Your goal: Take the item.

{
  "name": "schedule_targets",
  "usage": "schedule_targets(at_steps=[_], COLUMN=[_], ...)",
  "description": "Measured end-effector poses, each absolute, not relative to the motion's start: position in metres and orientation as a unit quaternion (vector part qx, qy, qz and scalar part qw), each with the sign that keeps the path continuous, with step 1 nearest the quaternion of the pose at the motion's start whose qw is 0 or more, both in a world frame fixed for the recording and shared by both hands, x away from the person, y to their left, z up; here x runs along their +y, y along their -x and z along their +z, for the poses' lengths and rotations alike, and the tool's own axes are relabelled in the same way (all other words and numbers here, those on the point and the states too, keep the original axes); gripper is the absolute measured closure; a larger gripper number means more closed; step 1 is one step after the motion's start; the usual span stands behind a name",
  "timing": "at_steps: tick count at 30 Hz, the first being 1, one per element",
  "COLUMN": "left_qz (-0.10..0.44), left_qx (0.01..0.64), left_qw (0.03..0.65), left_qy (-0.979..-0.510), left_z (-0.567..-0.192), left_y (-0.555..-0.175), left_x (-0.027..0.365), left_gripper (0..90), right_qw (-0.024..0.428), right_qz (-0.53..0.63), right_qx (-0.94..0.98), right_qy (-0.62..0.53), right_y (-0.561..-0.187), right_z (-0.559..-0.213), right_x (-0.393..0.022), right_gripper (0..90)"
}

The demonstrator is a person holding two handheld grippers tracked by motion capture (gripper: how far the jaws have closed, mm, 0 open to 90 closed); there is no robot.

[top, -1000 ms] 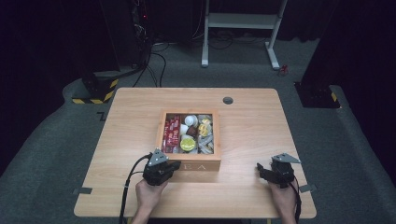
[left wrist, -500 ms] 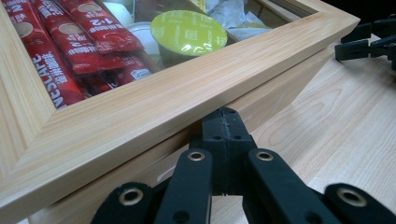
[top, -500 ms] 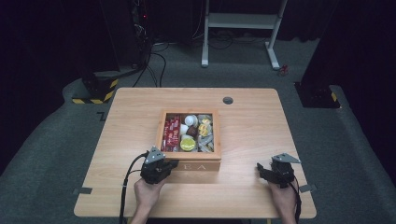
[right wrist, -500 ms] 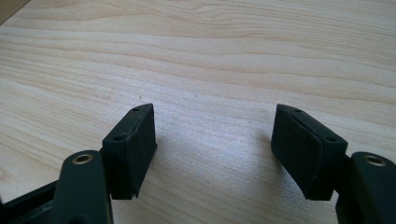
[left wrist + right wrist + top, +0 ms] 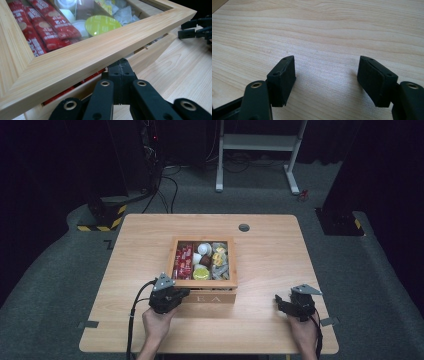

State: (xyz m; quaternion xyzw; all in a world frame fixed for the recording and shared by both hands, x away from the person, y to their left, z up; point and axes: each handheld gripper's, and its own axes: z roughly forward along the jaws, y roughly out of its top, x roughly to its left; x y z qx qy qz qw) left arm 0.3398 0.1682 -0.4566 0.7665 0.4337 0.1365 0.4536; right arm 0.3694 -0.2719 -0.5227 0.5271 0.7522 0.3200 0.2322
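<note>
Since a second ago our left gripper (image 5: 121,72), jaws pinched together, has lifted the lid (image 5: 82,57); it could slip while our right gripper (image 5: 325,82) gapes idle.

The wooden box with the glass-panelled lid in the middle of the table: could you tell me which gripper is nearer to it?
Left. The left gripper is at the wooden box's front left corner, jaws together under the raised lid edge. The right gripper rests on the light wooden table, well clear to the box's right, jaws open.

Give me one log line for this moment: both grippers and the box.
left gripper: shut, under raised lid edge | right gripper: open, over bare table | wooden box: lid lifted slightly, sachets inside
</note>
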Motion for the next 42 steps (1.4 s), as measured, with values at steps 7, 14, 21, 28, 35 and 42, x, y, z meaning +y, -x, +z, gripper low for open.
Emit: schedule_targets(at_steps=[7,14,21,28,35,42], left_qz=[0.14,0.131,0.145,0.143,0.143,0.151], left_qx=[0.431,0.441,0.441,0.455,0.456,0.452], left_qw=[0.455,0.454,0.453,0.456,0.463,0.469], left_qy=[-0.767,-0.763,-0.761,-0.751,-0.747,-0.744], left_z=[-0.451,-0.445,-0.43,-0.425,-0.417,-0.406], left_y=[-0.341,-0.345,-0.35,-0.356,-0.362,-0.367], left_x=[0.169,0.173,0.175,0.177,0.18,0.18], left_gripper=[90.0,90.0,90.0,90.0,90.0,90.0], right_qw=[0.232,0.232,0.232,0.231,0.234,0.234], right_qz=[0.32,0.32,0.32,0.322,0.319,0.317], right_qx=[0.753,0.753,0.753,0.749,0.75,0.75], right_qy=[-0.527,-0.527,-0.526,-0.531,-0.53,-0.531], right_y=[-0.369,-0.369,-0.37,-0.37,-0.37,-0.371], right_z=[-0.523,-0.523,-0.523,-0.523,-0.523,-0.523], right_x=[-0.272,-0.272,-0.272,-0.272,-0.271,-0.268], right_gripper=[30.8,30.9,30.7,32.0,31.6,29.3])
